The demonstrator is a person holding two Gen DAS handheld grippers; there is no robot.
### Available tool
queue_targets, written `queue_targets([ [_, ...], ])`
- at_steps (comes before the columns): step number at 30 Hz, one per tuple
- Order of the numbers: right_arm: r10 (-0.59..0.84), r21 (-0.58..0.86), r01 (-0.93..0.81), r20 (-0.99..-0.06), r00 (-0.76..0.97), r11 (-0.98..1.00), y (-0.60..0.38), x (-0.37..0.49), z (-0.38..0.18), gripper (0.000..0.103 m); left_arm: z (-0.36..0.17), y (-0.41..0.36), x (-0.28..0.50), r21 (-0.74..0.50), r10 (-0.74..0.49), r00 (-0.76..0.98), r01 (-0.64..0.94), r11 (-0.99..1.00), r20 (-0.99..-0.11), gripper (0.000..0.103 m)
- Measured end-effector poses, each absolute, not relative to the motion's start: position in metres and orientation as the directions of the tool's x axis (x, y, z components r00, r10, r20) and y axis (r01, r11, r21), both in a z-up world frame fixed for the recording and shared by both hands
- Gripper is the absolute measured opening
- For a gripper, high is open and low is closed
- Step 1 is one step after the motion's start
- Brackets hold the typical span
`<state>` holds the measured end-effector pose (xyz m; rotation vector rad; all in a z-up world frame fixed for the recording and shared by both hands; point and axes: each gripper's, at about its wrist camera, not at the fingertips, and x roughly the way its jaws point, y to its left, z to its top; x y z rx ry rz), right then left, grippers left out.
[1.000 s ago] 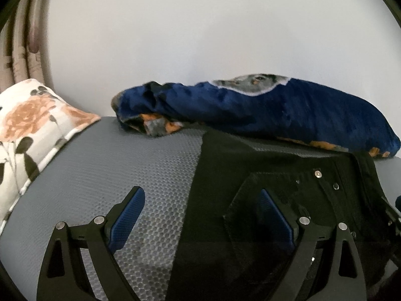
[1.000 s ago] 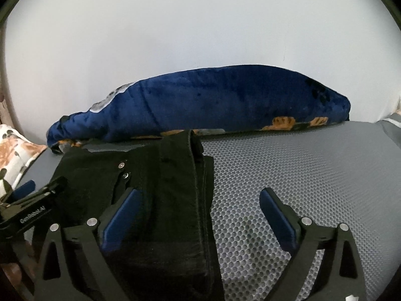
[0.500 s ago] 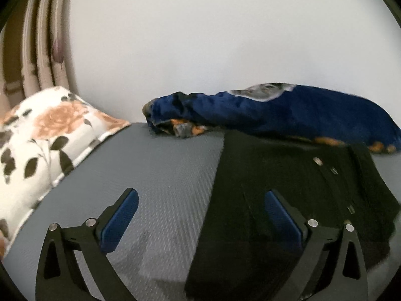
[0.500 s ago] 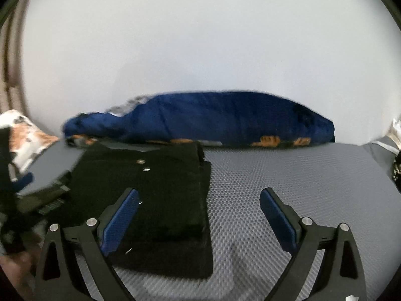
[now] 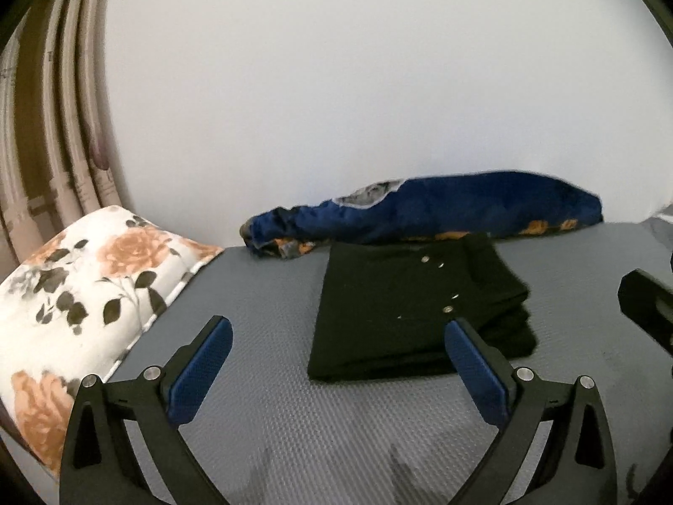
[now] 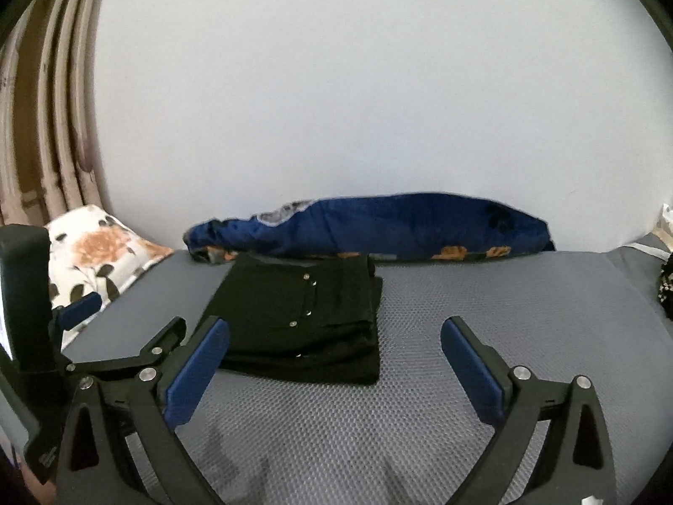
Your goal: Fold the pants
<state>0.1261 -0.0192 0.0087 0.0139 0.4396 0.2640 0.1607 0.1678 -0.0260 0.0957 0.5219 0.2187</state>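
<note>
The black pants (image 5: pixel 399 307) lie folded into a compact rectangle on the grey mesh mattress (image 5: pixel 336 442), with metal rivets showing on top. My left gripper (image 5: pixel 336 336) hovers above and in front of them, open, with nothing between its blue pads. In the right wrist view the pants (image 6: pixel 294 315) lie left of centre. The jaws of my right gripper (image 6: pixel 334 328) are opening wide, and only the pants' right edge and mattress show behind the gap. The left gripper (image 6: pixel 126 324) shows at that view's left edge, clear of the cloth.
A rolled dark blue blanket (image 5: pixel 441 206) lies along the white wall just behind the pants. A floral pillow (image 5: pixel 84 286) sits at the left, with striped curtains (image 5: pixel 54 126) above it. Bare mattress (image 6: pixel 504 294) stretches to the right, and a dark speckled item (image 6: pixel 666 290) sits at its far edge.
Both grippers have pulled back and risen away from the pants, which now look smaller and lie wholly in view. The left jaws opened a little wider at first.
</note>
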Motion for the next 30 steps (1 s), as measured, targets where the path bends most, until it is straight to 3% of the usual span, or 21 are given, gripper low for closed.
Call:
queue_targets([
  [15,0.234,0.078,-0.22,-0.347,0.908,0.972,-0.052,0.082,0.039,0.102,0.035,0.156,0.109,0.06,0.197,0.867,-0.191,0.98,-0.458,0.102],
  [30,0.236,0.042,-0.235,-0.331,0.914,0.971,-0.042,0.07,0.044,0.102,0.038,0.17,0.101,0.047,0.225,0.857,-0.23,0.972,-0.464,0.103],
])
